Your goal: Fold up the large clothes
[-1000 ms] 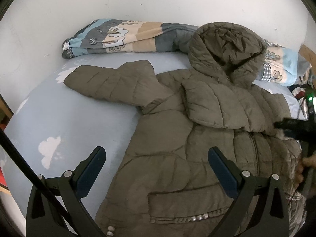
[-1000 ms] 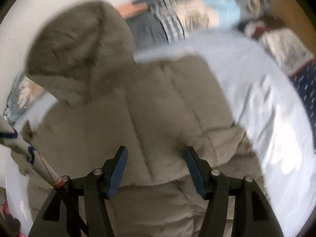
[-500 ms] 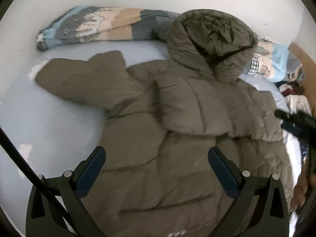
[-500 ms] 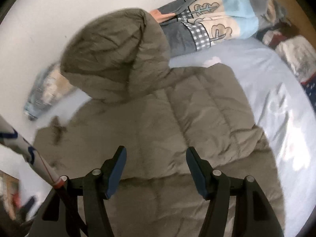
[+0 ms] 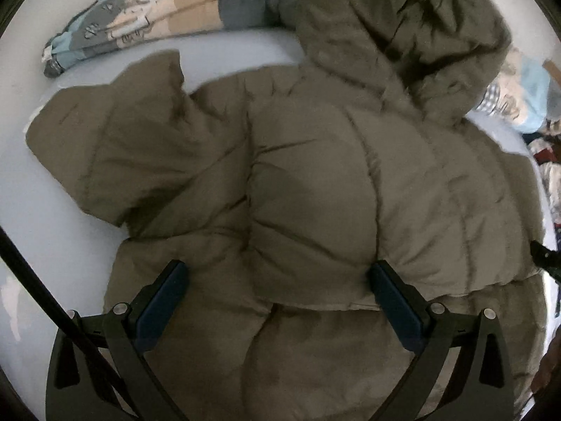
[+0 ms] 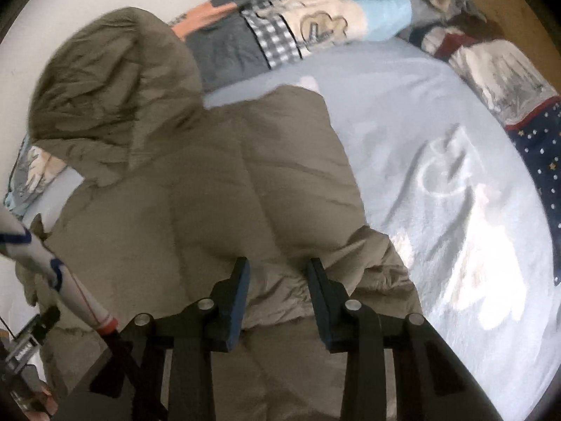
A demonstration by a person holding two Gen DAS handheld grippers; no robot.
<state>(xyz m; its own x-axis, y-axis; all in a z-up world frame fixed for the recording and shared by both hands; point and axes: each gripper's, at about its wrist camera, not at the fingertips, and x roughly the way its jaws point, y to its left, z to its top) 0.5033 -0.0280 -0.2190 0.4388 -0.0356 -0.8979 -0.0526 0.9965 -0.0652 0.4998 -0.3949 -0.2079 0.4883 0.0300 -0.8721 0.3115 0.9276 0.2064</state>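
Note:
An olive-brown hooded puffer jacket [image 5: 315, 182] lies on a pale blue bed, hood toward the wall, one sleeve folded across its chest and the other sleeve [image 5: 115, 147] spread out to the left. My left gripper [image 5: 278, 273] is open wide, its fingers straddling the cuff end of the folded sleeve. In the right wrist view the jacket [image 6: 210, 193] fills the left half. My right gripper [image 6: 278, 270] has its jaws half closed around a bunched fold of jacket fabric [image 6: 280, 287]; a gap still shows.
A rolled patterned blanket [image 5: 154, 24] lies along the white wall behind the jacket; it also shows in the right wrist view [image 6: 298, 31]. The blue bedsheet [image 6: 438, 175] stretches to the right. Other clothes [image 6: 526, 105] are piled at the far right.
Both grippers moved forward and down onto the jacket. The right gripper's jaws narrowed around a fold of fabric. The left gripper stayed wide open.

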